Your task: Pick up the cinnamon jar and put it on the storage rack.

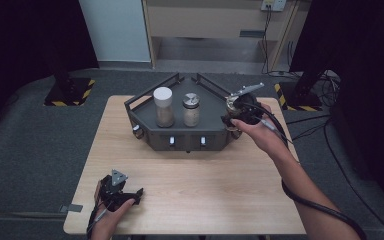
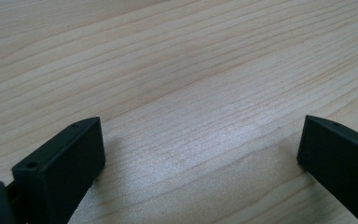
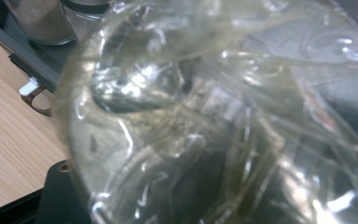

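Note:
My right gripper (image 1: pixel 236 116) is at the right end of a dark grey tray (image 1: pixel 180 135), shut on a clear glass jar (image 1: pixel 232 105). In the right gripper view the glass jar (image 3: pixel 205 116) sits very close and blurred, and one black finger (image 3: pixel 60 196) shows beside it at the lower left. Two more jars stand in the tray: one with a white lid (image 1: pixel 163 106) and one with a silver lid (image 1: pixel 191 109), both holding a brownish fill. My left gripper (image 1: pixel 136 195) rests on the wooden table (image 1: pixel 195 195) at the front left. Its jaws stand open over bare wood (image 2: pixel 200 135).
The tray has raised rails at the back and small white tabs (image 1: pixel 172 141) on its front wall. A cable (image 1: pixel 310 202) trails along the right forearm. Beyond the table are grey floor, stand bases with yellow-black tape (image 1: pixel 70 92) and a cabinet (image 1: pixel 215 25).

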